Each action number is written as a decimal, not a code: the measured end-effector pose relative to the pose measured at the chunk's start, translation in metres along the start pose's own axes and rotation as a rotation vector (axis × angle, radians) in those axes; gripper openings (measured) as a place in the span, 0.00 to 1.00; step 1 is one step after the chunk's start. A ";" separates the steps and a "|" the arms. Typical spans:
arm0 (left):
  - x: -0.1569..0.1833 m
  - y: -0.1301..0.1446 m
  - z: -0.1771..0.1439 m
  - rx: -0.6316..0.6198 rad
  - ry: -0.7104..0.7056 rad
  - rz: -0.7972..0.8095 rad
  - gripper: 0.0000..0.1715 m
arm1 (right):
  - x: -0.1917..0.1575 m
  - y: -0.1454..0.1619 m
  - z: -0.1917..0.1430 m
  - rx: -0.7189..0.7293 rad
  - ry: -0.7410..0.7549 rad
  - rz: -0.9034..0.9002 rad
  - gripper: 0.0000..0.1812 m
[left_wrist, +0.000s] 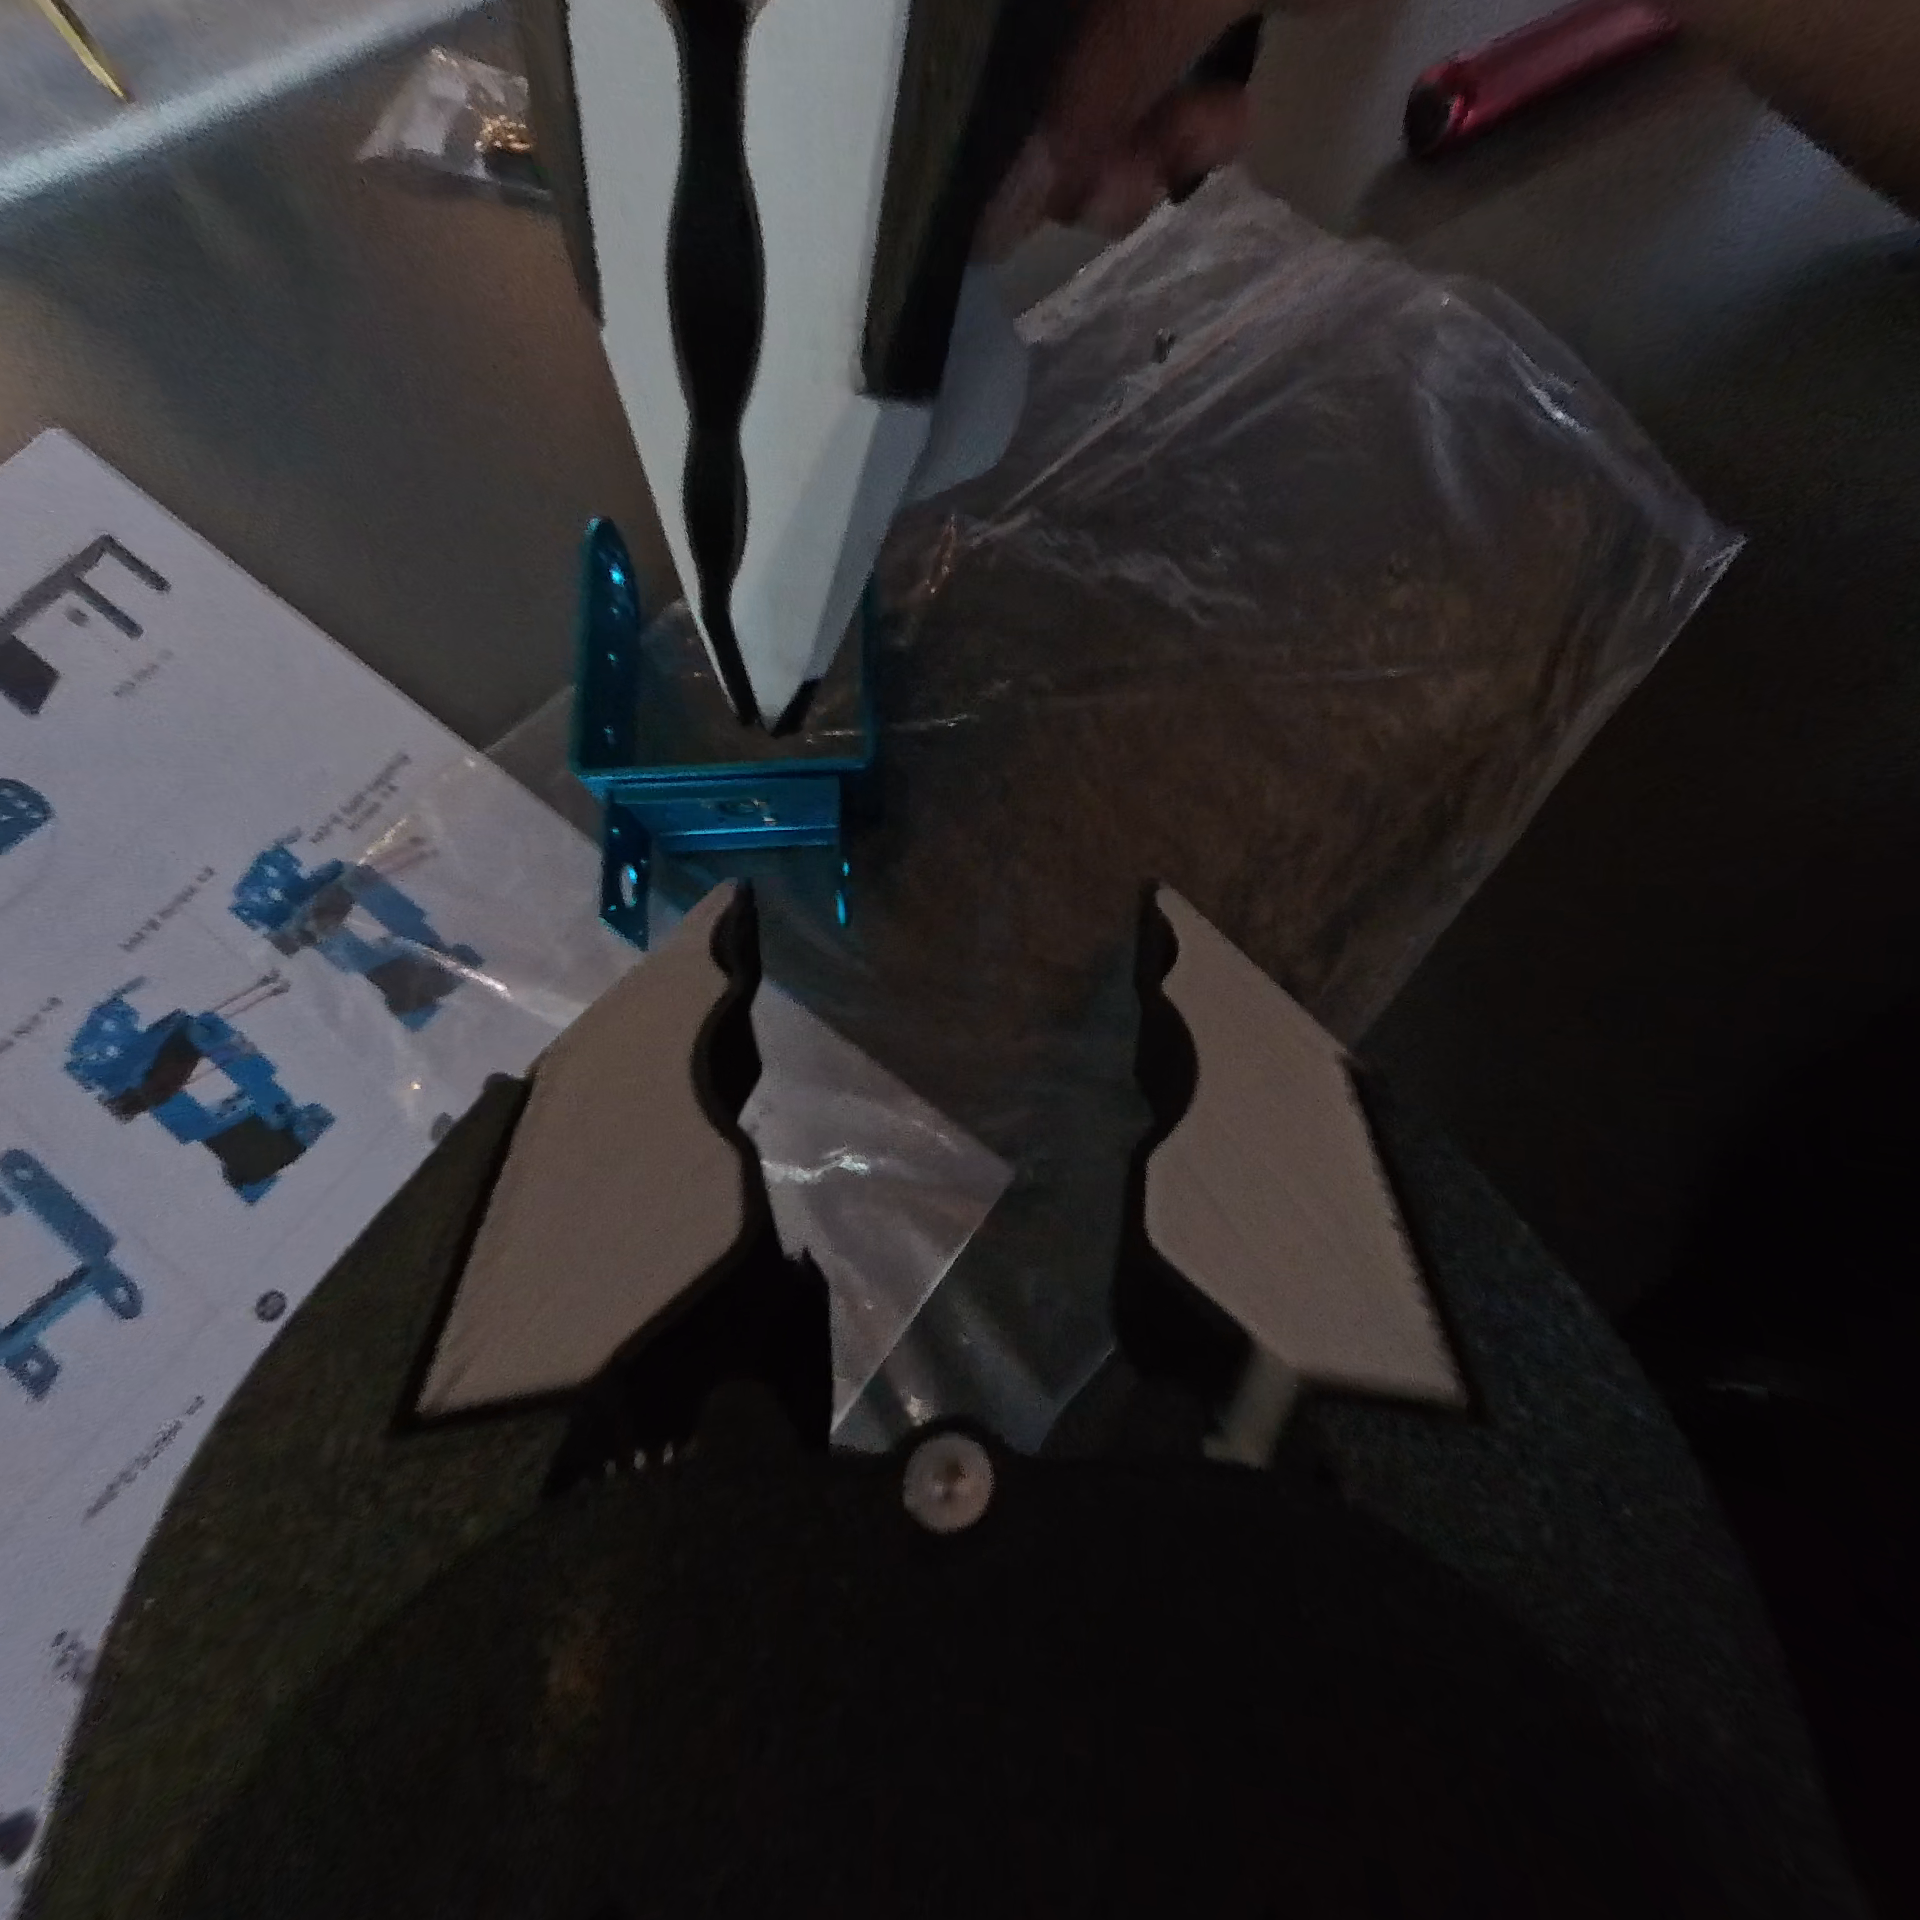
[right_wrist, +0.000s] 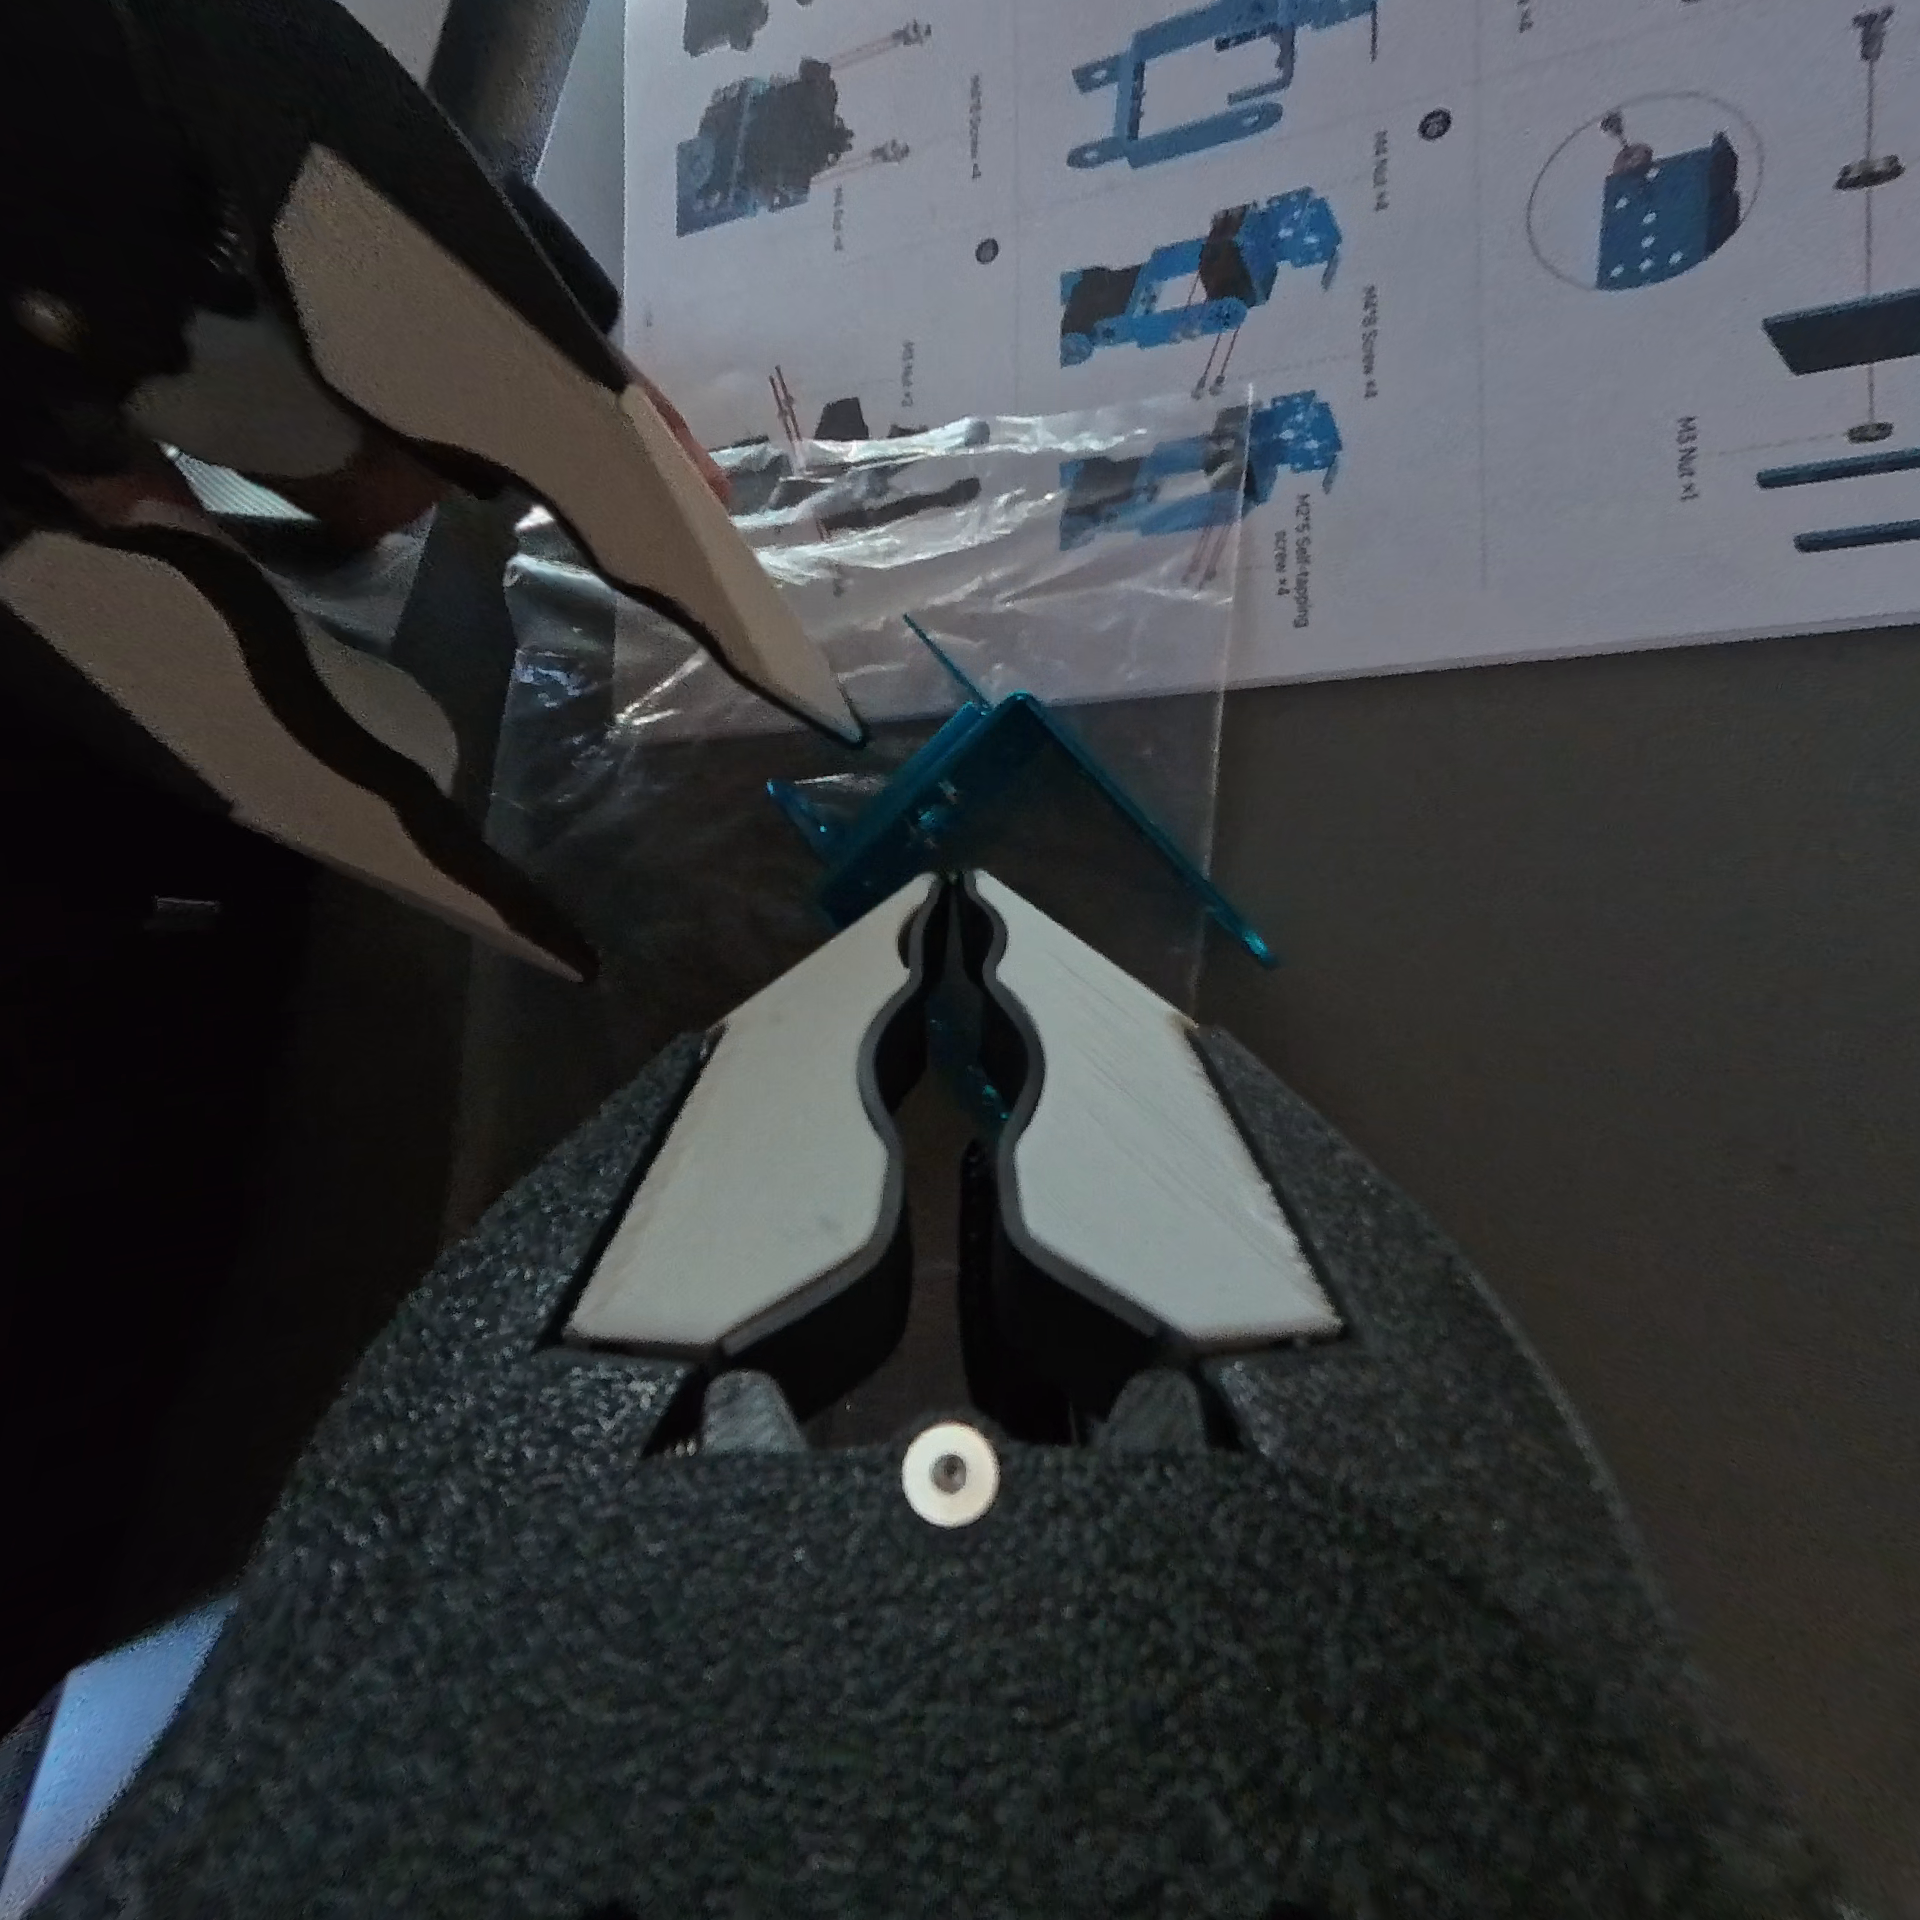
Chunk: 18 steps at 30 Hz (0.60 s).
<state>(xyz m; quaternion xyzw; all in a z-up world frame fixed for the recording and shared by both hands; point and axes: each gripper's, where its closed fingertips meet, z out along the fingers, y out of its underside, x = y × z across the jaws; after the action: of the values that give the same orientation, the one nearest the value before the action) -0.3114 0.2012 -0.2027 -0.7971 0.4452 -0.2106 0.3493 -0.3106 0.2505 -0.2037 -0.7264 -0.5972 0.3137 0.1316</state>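
A blue metal bracket (left_wrist: 717, 805) with several holes sits at the edge of a clear plastic bag (left_wrist: 1299, 623) on a dark table. My right gripper (right_wrist: 951, 883) is shut on a flange of the blue bracket (right_wrist: 1049, 790); blue metal shows between its fingers. In the left wrist view it comes down from the top (left_wrist: 764, 712). My left gripper (left_wrist: 948, 899) is open just short of the bracket, its left fingertip almost touching it. A corner of clear plastic (left_wrist: 883, 1195) lies between its fingers. The left gripper also shows in the right wrist view (right_wrist: 717, 852), open.
A white instruction sheet (left_wrist: 208, 935) with pictures of blue parts lies to the left, also seen behind the bag in the right wrist view (right_wrist: 1351, 312). A red object (left_wrist: 1527, 73) and a small bag of parts (left_wrist: 457, 114) lie farther back. A hand (left_wrist: 1122, 135) shows behind the right gripper.
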 end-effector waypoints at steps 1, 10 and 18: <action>0.002 -0.001 0.000 -0.005 0.021 -0.002 0.42 | 0.002 0.001 0.000 0.002 0.001 -0.001 0.01; 0.003 -0.008 0.009 -0.002 0.061 0.047 0.44 | 0.000 -0.005 -0.001 0.079 -0.099 0.004 0.01; 0.006 -0.007 0.012 -0.005 0.087 0.048 0.44 | -0.001 -0.004 0.002 0.088 -0.130 0.017 0.02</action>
<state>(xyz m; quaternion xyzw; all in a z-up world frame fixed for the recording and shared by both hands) -0.2967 0.2032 -0.2059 -0.7772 0.4794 -0.2357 0.3325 -0.3148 0.2506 -0.2027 -0.7032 -0.5839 0.3870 0.1217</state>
